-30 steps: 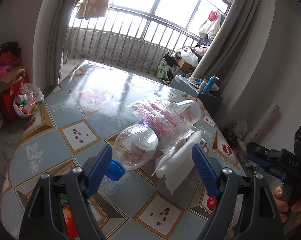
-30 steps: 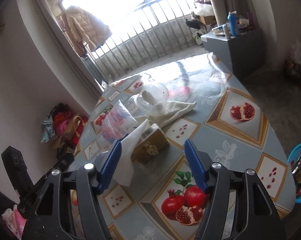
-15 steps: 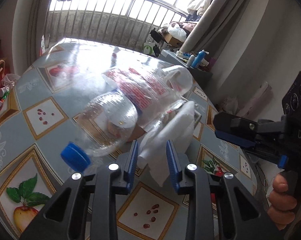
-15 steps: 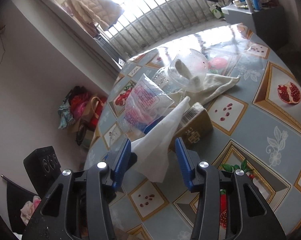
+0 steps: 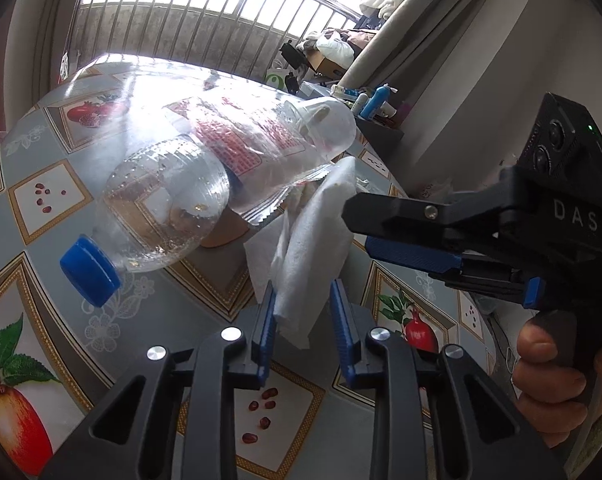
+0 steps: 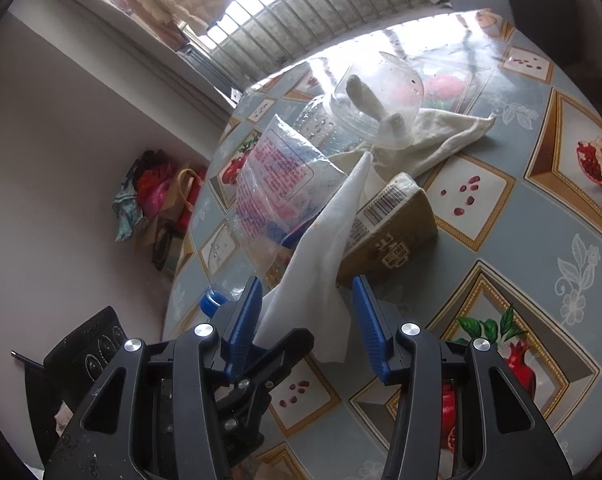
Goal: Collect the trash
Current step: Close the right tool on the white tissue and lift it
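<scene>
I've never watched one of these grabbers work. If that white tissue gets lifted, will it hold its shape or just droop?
Probably droop: the white tissue is thin, creased and already folds over itself. It looks very light, so it should lift easily. Its far part rests against the clear plastic bag and brown carton, so it may drag on them slightly.

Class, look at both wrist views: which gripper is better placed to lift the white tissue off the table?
Left. The left gripper is closing, one pad already against the white tissue; the right gripper straddles it wider.

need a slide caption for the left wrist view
Left gripper jaws closing around a white tissue beside a clear bottle on the fruit-print table.
</scene>
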`<state>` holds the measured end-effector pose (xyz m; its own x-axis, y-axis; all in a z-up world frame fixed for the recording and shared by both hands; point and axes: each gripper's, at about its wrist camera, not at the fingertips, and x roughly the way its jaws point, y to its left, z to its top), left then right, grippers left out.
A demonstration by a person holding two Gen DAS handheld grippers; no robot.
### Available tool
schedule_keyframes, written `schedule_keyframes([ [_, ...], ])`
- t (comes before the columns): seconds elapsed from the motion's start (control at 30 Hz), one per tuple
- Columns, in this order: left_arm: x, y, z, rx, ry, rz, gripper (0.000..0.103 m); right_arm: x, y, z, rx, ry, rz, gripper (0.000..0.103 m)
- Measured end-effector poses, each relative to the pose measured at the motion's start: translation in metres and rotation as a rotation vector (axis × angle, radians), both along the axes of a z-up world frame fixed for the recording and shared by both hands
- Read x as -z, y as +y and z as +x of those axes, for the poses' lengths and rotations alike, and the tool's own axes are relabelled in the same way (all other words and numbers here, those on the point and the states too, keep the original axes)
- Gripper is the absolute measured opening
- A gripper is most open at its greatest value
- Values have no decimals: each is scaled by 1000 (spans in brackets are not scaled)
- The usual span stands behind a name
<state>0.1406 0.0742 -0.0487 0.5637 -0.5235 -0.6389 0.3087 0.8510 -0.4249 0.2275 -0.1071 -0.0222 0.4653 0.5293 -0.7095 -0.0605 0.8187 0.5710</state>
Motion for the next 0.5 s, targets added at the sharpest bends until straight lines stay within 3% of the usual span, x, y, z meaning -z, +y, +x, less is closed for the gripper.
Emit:
schedule_keyframes([
  [0.23, 6, -5, -5, 17, 5, -27, 16, 11, 0, 6, -13, 59, 17, 35],
  [0.3, 8, -6, -6, 28, 8, -32, 16, 17, -6, 6, 7, 89, 67, 28],
  [0.37, 9, -6, -9, 37, 4, -31, 15, 21, -12, 5, 26, 114, 110, 15],
  [0.5, 6, -9, -16, 56, -4, -43, 15, 23, -24, -2, 57, 129, 174, 3],
])
